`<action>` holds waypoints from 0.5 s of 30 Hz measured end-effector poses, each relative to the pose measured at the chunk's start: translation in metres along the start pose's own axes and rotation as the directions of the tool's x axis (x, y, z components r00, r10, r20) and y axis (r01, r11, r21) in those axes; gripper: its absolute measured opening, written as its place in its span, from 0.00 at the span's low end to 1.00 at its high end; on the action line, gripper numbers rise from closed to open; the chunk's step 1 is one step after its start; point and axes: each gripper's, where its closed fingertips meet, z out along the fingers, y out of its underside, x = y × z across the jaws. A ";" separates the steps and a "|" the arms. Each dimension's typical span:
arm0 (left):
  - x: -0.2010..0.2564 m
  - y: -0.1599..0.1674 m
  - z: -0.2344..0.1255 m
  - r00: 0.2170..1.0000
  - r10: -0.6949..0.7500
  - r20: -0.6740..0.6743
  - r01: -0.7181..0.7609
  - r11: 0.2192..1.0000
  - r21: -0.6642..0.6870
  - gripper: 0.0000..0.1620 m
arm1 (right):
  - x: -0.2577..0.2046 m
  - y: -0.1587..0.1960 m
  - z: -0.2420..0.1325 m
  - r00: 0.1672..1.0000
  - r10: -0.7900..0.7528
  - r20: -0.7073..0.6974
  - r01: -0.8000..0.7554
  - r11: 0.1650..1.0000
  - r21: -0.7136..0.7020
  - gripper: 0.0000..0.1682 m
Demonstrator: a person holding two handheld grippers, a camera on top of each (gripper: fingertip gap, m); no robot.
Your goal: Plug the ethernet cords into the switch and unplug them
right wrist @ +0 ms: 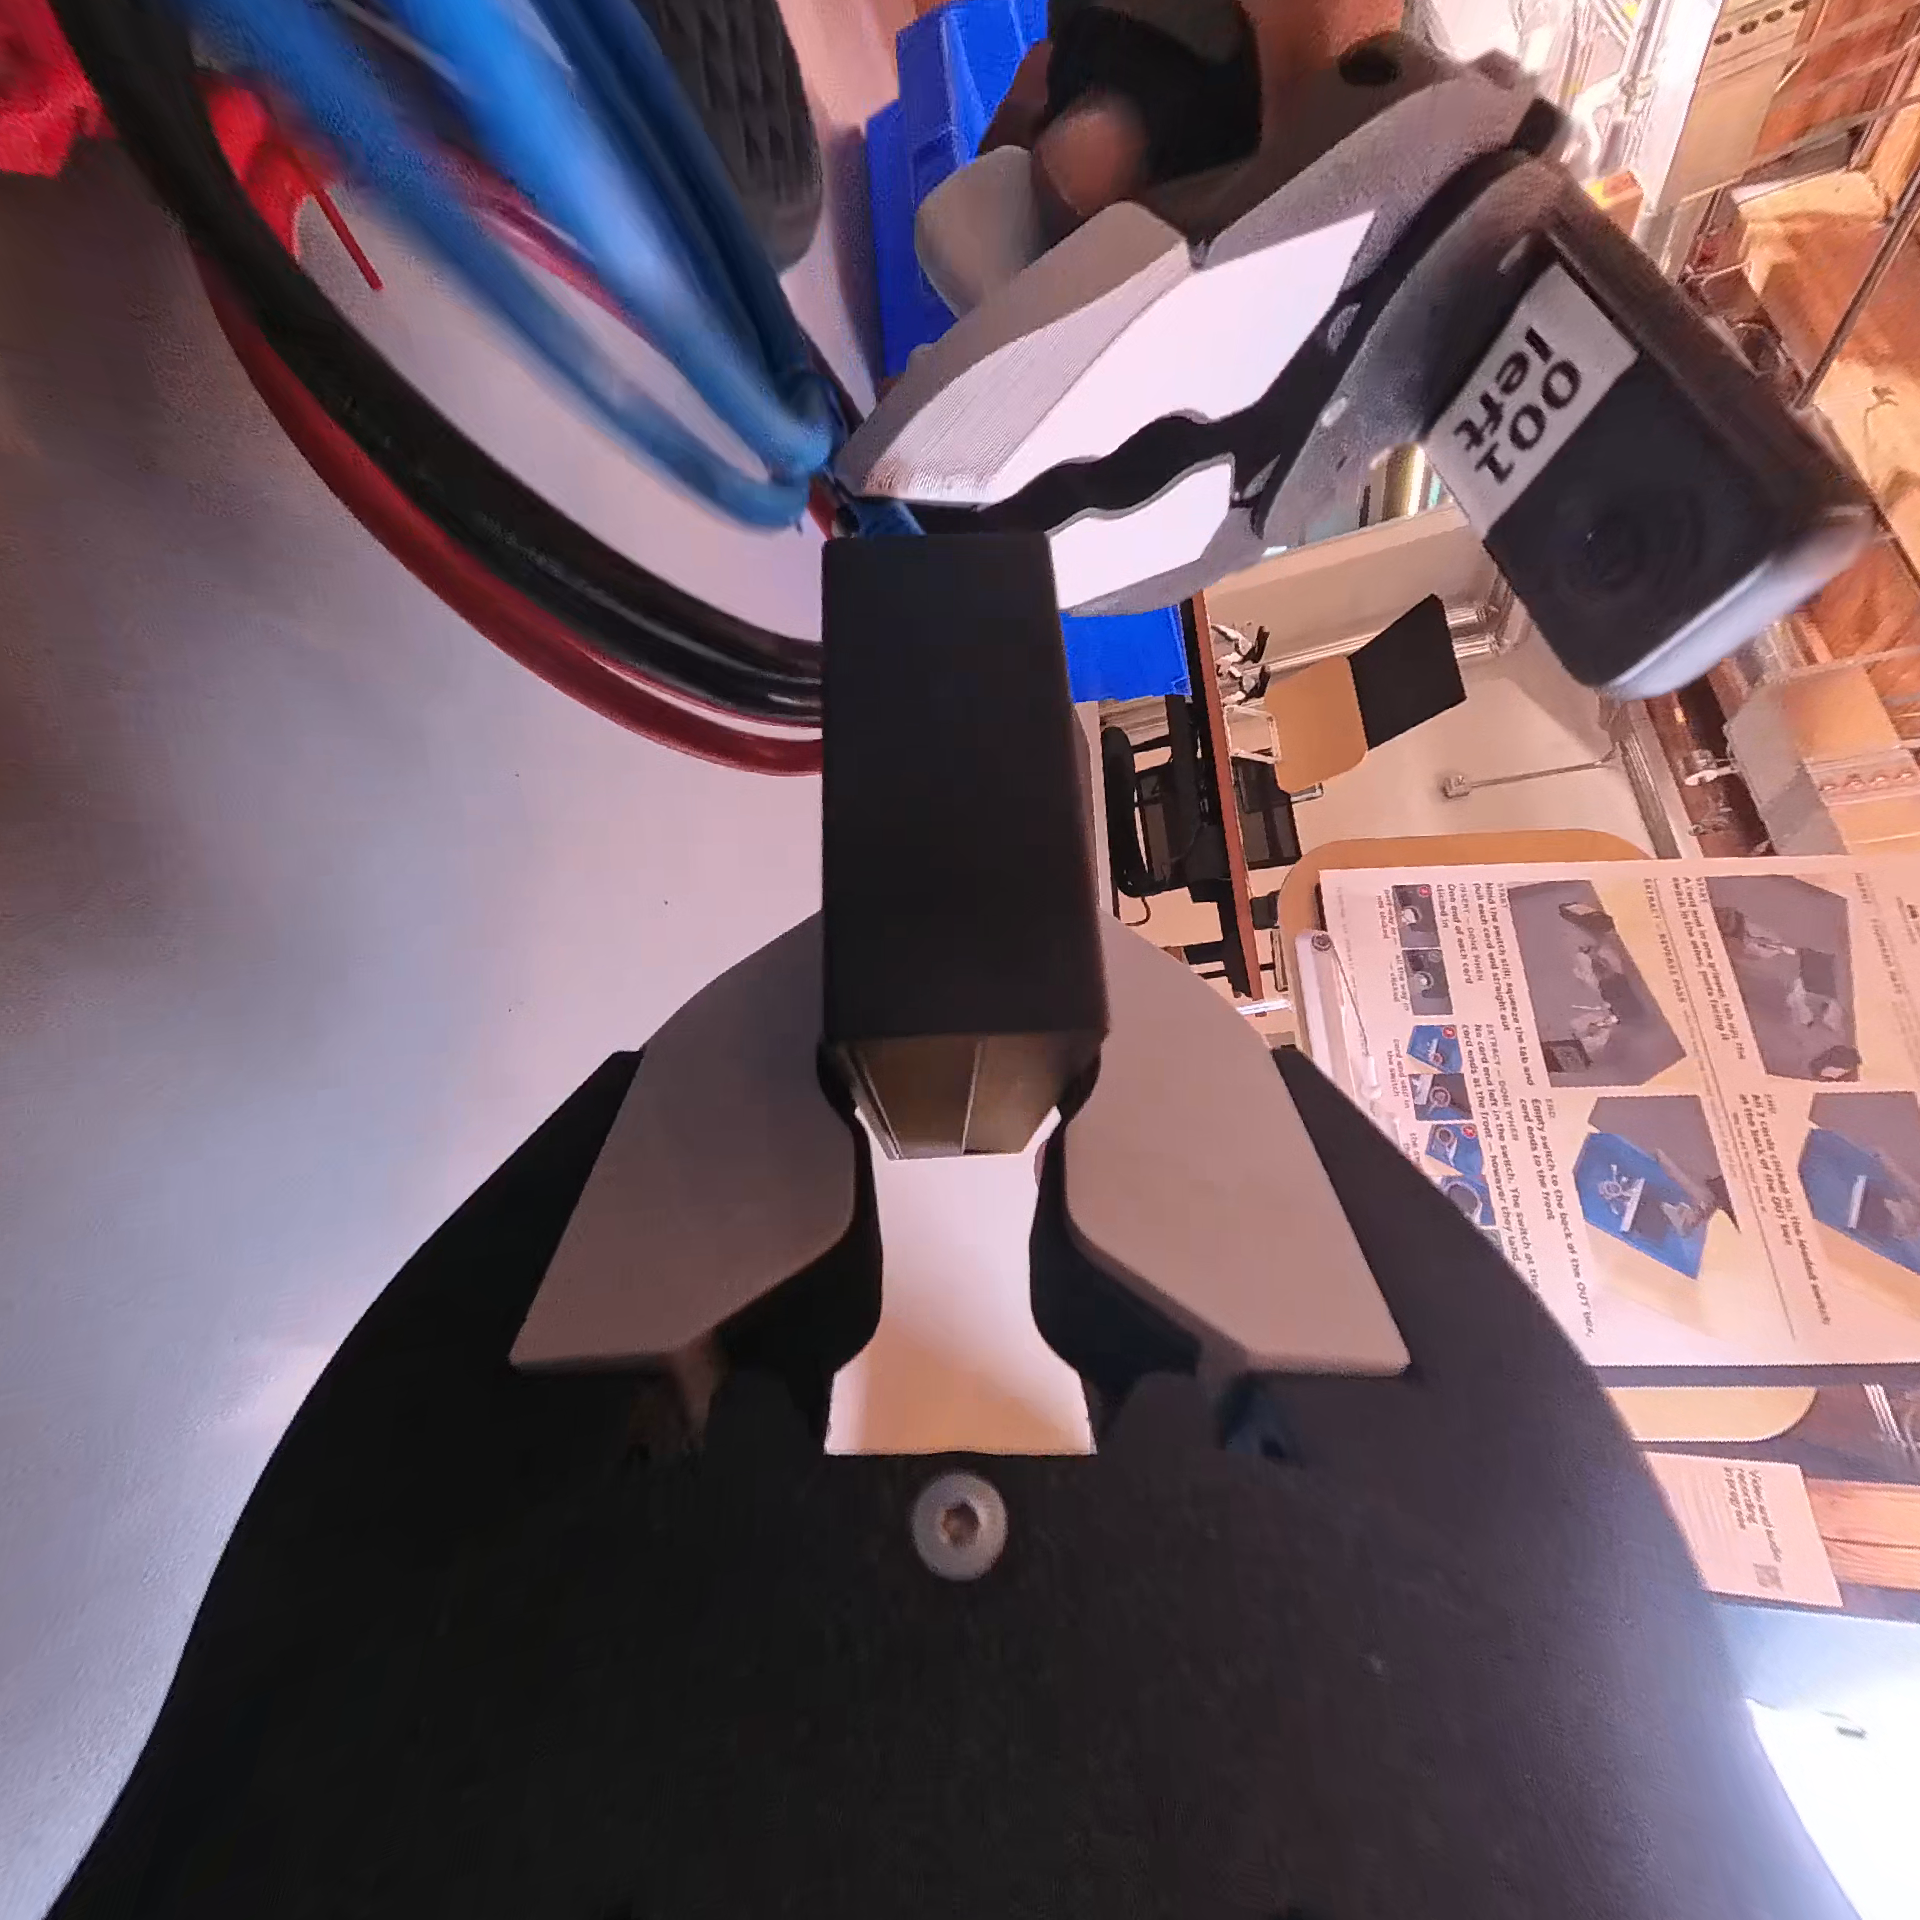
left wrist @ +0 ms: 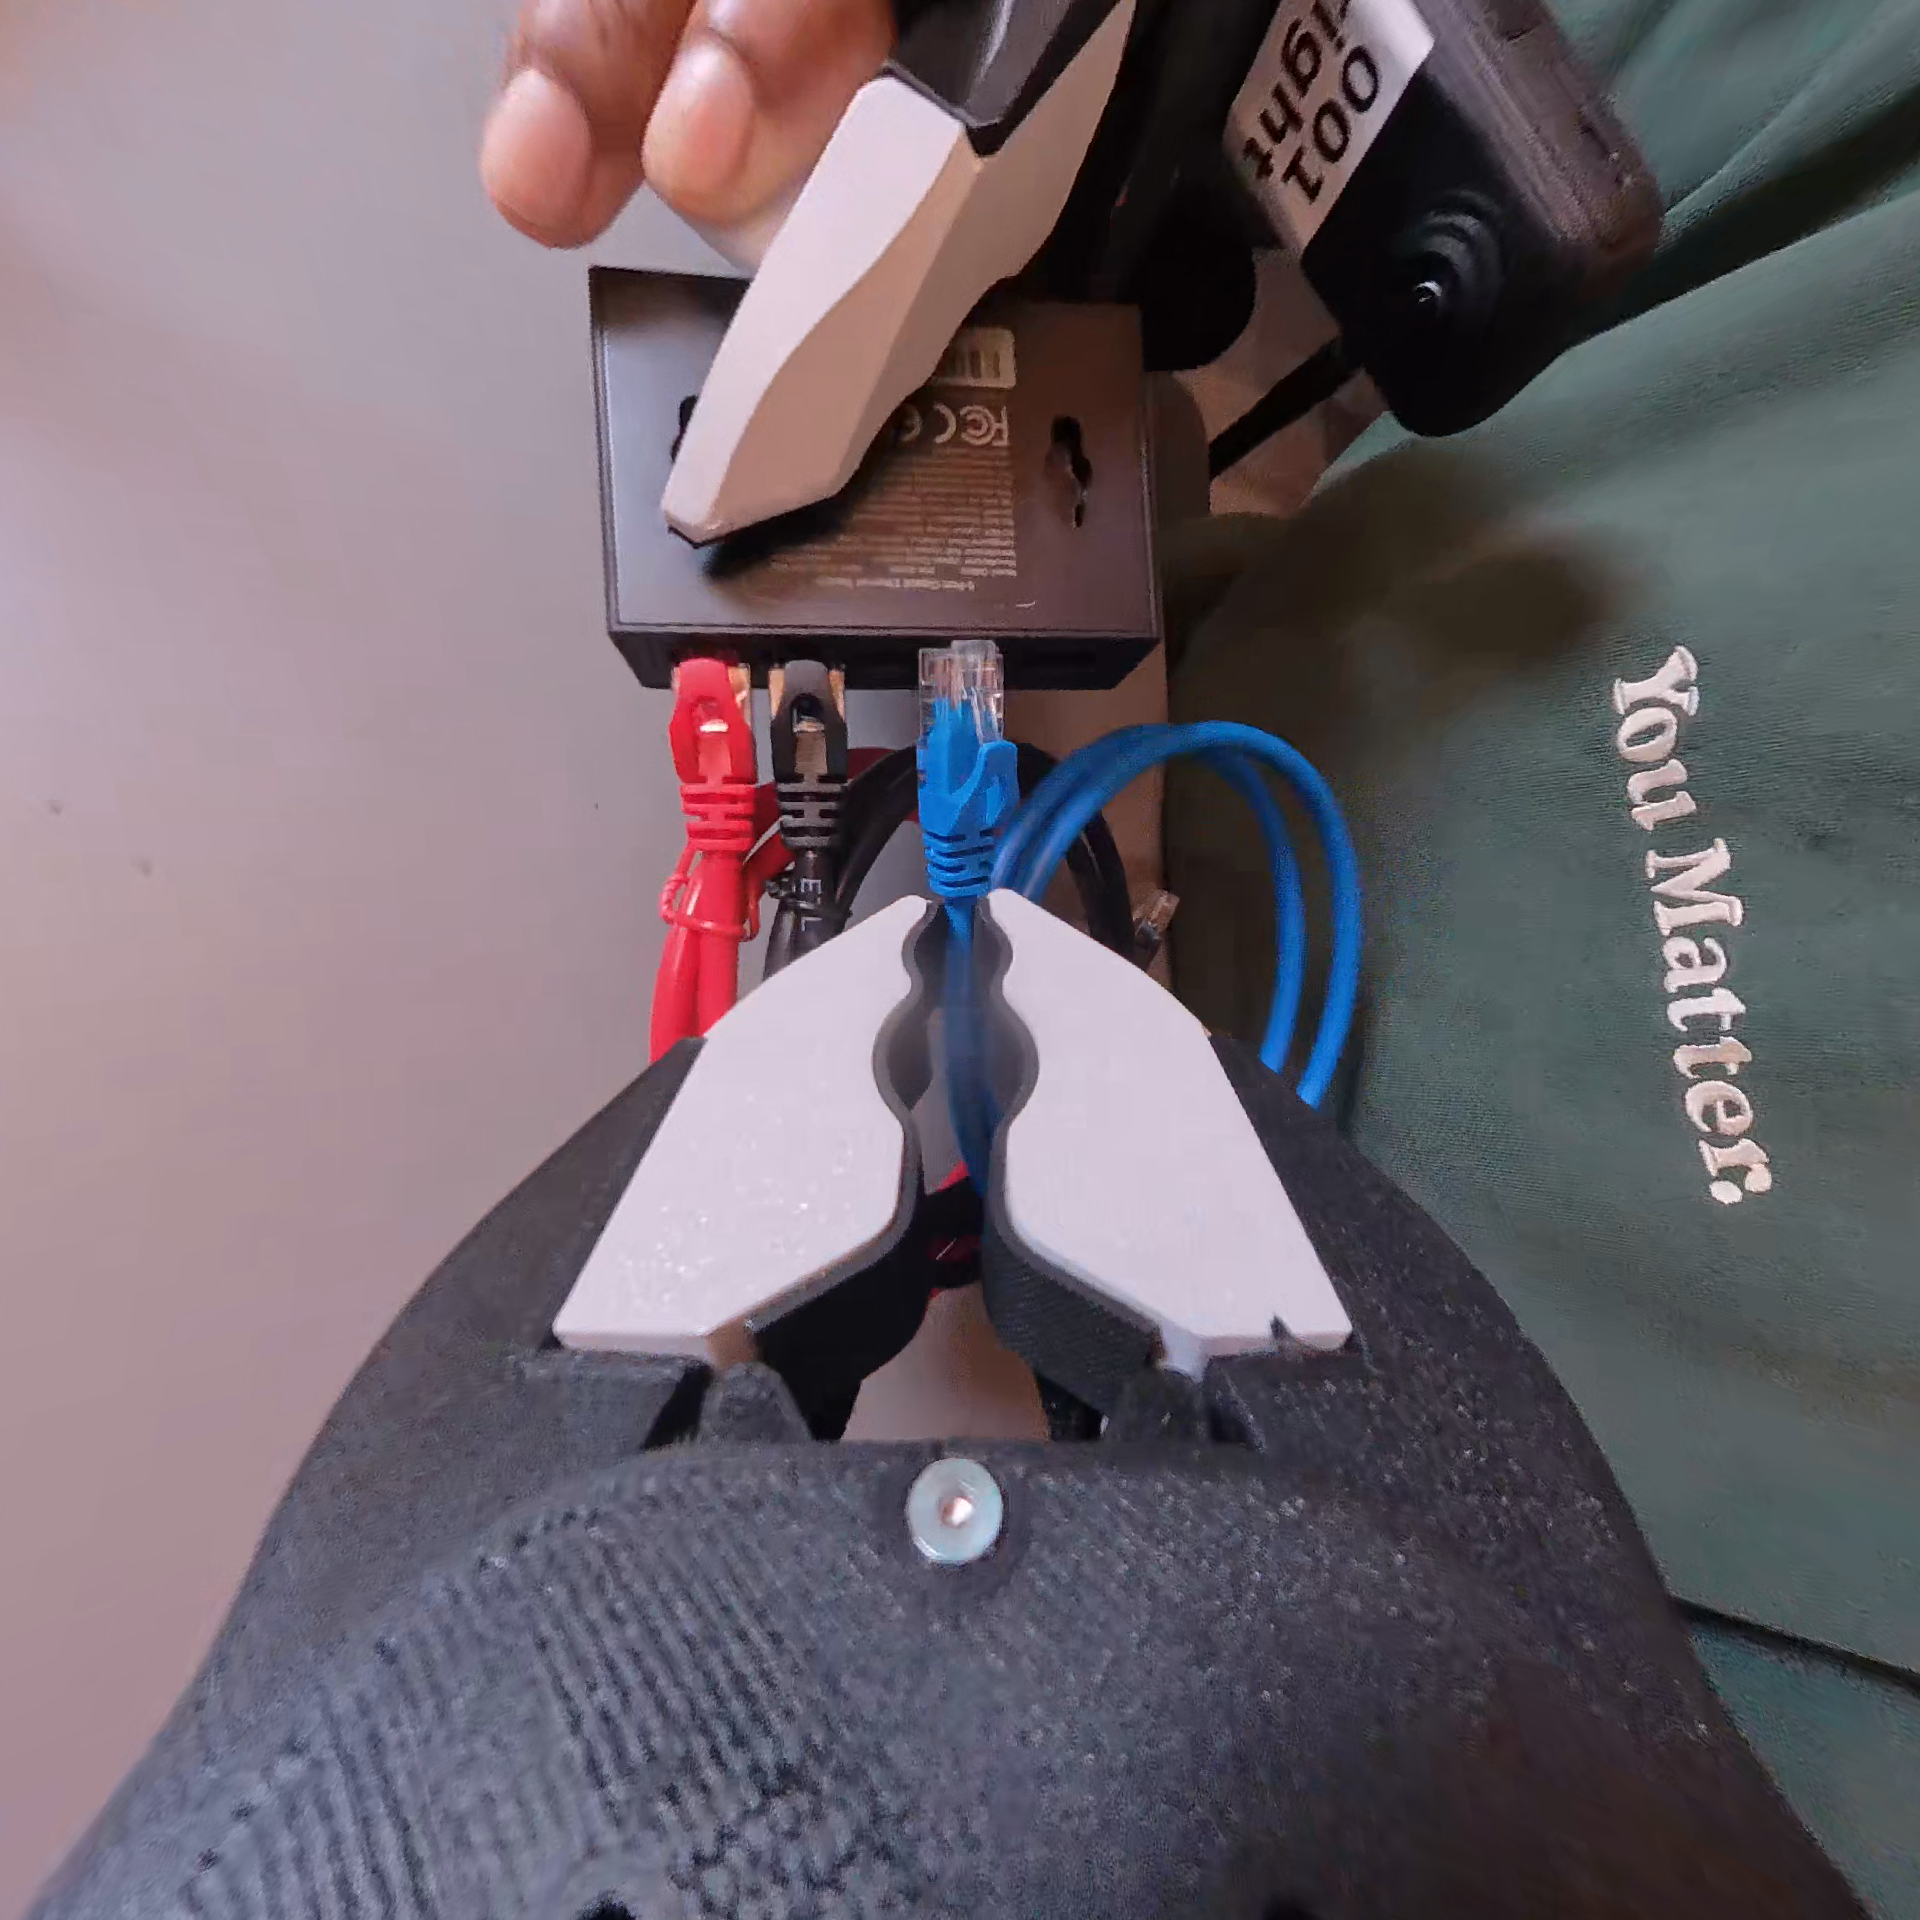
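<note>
My right gripper [right wrist: 958, 1003] is shut on the black switch [right wrist: 956, 779] and holds it by its flat sides. In the left wrist view one of its fingers [left wrist: 831, 343] lies on the switch [left wrist: 935, 540]. A red plug [left wrist: 712, 748] and a black plug [left wrist: 808, 764] sit in two neighbouring ports. My left gripper [left wrist: 961, 920] is shut on the blue cord [left wrist: 966, 1039] just behind its plug [left wrist: 961, 748]. The plug's clear tip is at the mouth of a third port and mostly shows outside it. The left gripper [right wrist: 862, 478] also shows in the right wrist view, beyond the switch.
Loops of blue [left wrist: 1309, 883], black and red cord hang by the switch. A person's green sweatshirt [left wrist: 1558, 1039] fills the right side, and a hand [left wrist: 623, 125] holds the right gripper. A blue bin [right wrist: 935, 156], a printed sheet [right wrist: 1662, 1091] and a chair [right wrist: 1340, 717] lie beyond. My right fingertips sit around 7 cm from my left ones.
</note>
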 end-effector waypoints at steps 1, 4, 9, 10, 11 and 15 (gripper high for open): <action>0.000 0.002 0.000 1.000 -0.008 0.001 0.008 1.000 -0.027 0.03 | 0.000 -0.001 0.000 1.000 -0.005 0.001 0.005 1.000 0.003 0.18; -0.002 0.008 0.000 0.999 -0.030 0.018 0.032 0.995 -0.099 0.03 | -0.003 -0.004 0.002 1.000 -0.029 0.004 0.029 1.000 0.007 0.18; -0.005 0.014 -0.001 0.995 -0.095 0.005 0.095 0.980 -0.173 0.03 | -0.008 -0.008 0.003 0.994 -0.106 0.005 0.106 0.994 0.005 0.18; -0.004 0.016 -0.001 0.994 -0.105 -0.011 0.101 0.975 -0.196 0.03 | -0.009 -0.010 0.003 0.993 -0.118 0.006 0.118 0.993 0.009 0.18; -0.003 0.017 0.000 0.994 -0.110 -0.019 0.103 0.972 -0.211 0.03 | -0.010 -0.011 0.003 0.992 -0.128 0.008 0.128 0.992 0.010 0.18; 0.005 0.022 0.006 0.990 -0.097 -0.105 0.064 0.958 -0.281 0.03 | -0.014 -0.016 0.004 0.988 -0.152 0.008 0.151 0.988 0.028 0.18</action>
